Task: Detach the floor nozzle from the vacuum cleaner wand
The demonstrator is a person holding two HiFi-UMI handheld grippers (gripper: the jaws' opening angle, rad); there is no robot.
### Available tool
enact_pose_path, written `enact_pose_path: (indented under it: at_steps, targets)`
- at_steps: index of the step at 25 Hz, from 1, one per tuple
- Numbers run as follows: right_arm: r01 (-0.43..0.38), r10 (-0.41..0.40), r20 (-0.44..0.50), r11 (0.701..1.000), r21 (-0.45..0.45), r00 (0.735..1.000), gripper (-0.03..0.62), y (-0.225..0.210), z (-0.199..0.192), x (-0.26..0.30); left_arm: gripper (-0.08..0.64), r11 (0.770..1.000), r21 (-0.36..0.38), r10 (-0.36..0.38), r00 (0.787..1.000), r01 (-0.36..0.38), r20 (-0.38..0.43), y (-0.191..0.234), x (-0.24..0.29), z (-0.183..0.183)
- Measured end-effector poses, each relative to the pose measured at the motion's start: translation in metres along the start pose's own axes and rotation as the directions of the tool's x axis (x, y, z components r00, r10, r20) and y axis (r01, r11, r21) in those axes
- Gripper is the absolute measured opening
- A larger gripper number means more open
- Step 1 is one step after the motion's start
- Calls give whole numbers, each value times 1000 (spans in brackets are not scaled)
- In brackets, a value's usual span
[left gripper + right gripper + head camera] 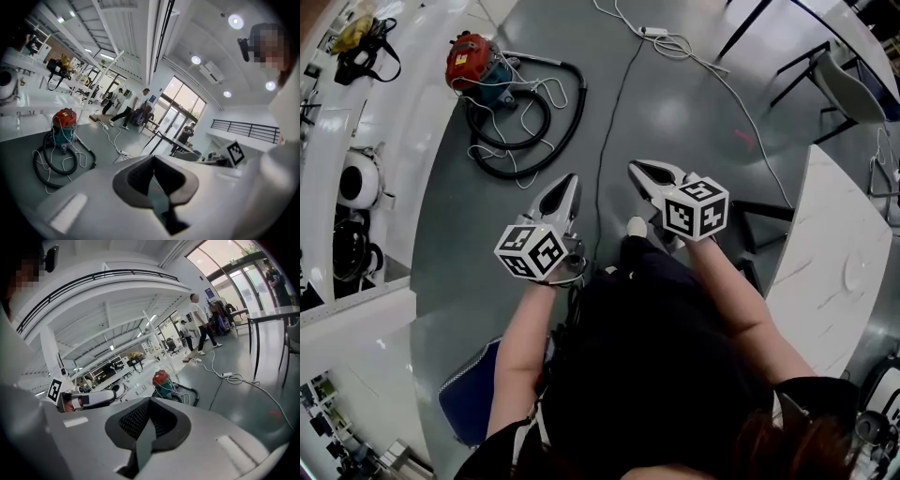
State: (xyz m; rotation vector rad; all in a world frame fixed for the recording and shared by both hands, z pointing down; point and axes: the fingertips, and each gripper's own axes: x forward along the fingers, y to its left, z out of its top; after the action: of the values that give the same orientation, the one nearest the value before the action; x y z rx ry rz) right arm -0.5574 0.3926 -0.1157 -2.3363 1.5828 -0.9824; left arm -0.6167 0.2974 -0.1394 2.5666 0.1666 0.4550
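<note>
Pointing slightly down, left gripper (571, 180) and right gripper (637, 169) stand closed.

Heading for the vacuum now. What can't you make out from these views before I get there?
1. The floor nozzle and wand: not distinguishable. In the head view the vacuum cleaner is distant, small and wrapped in its hose.
2. Left gripper view: the vacuum cleaner is too small to show any joint.
3. Right gripper view: the right tongs cover the vacuum cleaner's base.
</note>
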Motion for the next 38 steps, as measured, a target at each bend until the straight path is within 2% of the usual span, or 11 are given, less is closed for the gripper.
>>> enact_pose_path:
  at_steps: [4,11,17,24,32,38]
  targets:
    - [-10,10,-2,1000,2,1000,-6,-37,24,10,11,1000,4,19,1000,-19,12,1,44,13]
    - [-5,6,-21,1000,21,1000,-6,-95,49,24,9,999,33,35,999,-34,-21,2,112,25]
    - [33,-32,-26,999,40,999,-6,-129,63,26,9,998,57,42,997,-39,-64,10,145,29]
    - [55,-53,-26,997,50,998,-6,-163,82,39,9,998,39,44,995,-41,-87,22,181,33]
    - [34,-33,-52,999,14,998,-6,-185,114,82,9,998,32,48,995,-45,-83,56,225,59]
    - [2,-2,-85,1000,-2,996,-6,-207,149,126,11,996,7,94,992,-94,-85,98,259,87]
